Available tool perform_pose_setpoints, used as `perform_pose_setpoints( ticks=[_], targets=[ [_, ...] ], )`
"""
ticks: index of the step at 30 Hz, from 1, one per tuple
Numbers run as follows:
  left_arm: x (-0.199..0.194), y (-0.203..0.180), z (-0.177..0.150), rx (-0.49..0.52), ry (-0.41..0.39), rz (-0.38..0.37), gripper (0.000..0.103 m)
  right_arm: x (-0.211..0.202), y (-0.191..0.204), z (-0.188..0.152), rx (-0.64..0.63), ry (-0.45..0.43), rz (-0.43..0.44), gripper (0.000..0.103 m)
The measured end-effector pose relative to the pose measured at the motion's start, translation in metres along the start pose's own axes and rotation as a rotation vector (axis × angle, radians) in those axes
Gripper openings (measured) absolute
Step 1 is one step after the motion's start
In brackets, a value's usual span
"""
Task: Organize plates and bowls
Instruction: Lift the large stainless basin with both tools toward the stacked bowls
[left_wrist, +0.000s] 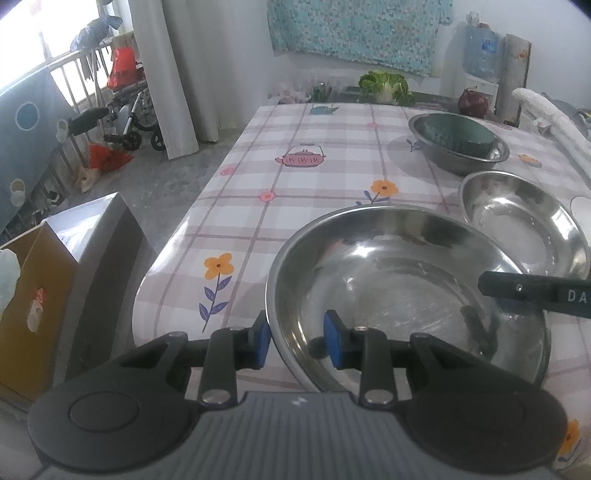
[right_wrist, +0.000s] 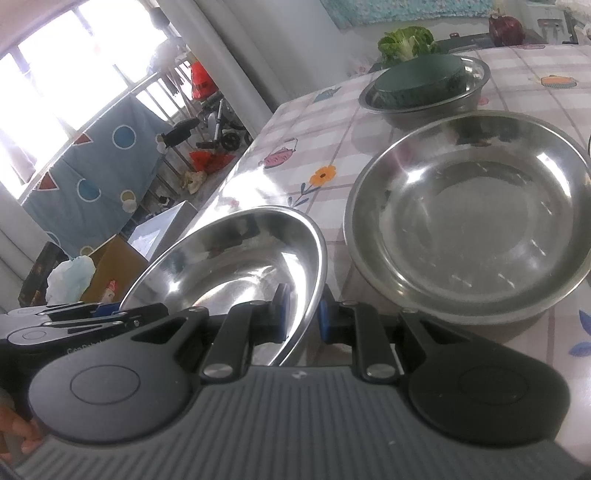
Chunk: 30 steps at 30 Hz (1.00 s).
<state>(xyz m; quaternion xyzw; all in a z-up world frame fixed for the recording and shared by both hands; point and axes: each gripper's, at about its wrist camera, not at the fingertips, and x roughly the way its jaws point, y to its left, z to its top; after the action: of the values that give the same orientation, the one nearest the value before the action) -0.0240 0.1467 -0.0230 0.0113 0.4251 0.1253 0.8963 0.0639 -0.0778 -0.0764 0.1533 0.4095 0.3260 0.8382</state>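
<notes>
Both grippers' fingers clamp a steel dish rim over the checked tablecloth near a curtain.

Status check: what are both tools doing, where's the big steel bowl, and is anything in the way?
Left tool clamps the near rim of the big steel bowl; right tool clamps the opposite rim. Bowl tilted at table edge. Second steel bowl close alongside.
</notes>
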Motion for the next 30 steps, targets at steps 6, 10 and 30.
perform_pose_setpoints(
  ticks=[6, 10, 30],
  targets=[
    [-0.009, -0.003, 0.007, 0.003, -0.025, -0.001, 0.031, -0.006, 0.001, 0.003, 0.001, -0.017, 0.006, 0.016],
    [-0.013, -0.01, 0.017, 0.02, -0.052, -0.009, 0.031, -0.014, -0.001, 0.009, 0.007, -0.042, 0.005, 0.016],
    [0.044, -0.133, 0.07, 0.186, -0.026, -0.258, 0.031, -0.084, -0.104, 0.036, 0.147, -0.168, -0.253, 0.016]
  ],
)
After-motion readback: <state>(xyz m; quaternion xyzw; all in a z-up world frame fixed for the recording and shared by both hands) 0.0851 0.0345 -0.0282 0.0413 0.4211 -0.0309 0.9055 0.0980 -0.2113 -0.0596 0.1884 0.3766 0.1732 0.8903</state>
